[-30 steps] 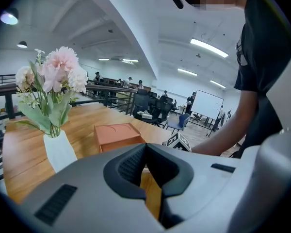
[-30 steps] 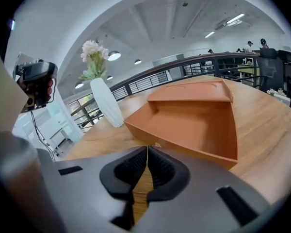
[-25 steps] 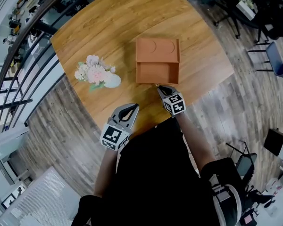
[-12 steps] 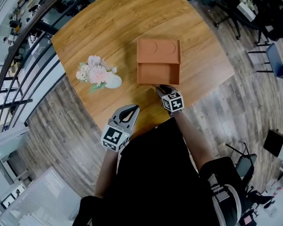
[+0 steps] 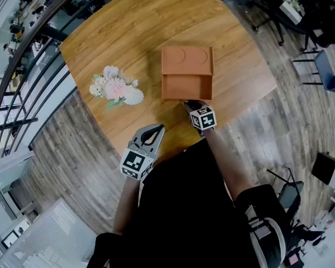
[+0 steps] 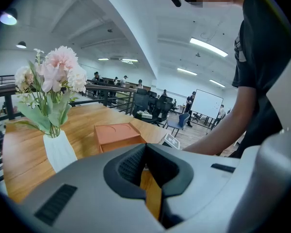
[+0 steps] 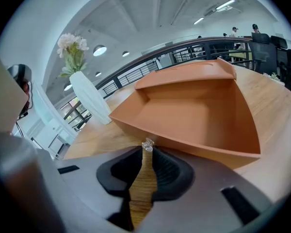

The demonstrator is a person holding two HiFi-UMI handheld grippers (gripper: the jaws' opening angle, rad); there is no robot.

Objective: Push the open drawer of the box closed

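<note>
Terracotta-orange square box (image 5: 186, 59) mid wooden table (image 5: 128, 27), its open drawer (image 5: 186, 87) facing near edge. Right tool (image 5: 191, 104) pressed together, tips at small clear knob (image 7: 147, 144) on drawer front. Left tool (image 5: 154, 129) pressed together, empty, at near edge. White vase of pink flowers (image 5: 116, 88) toward left edge.

From the head I look steeply down on the table (image 5: 128, 32); both gripper views sit low, the right nearest the box (image 5: 186, 60), which all share.

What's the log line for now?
drawer open | right gripper shut, tips at knob | left gripper shut, apart from drawer
</note>
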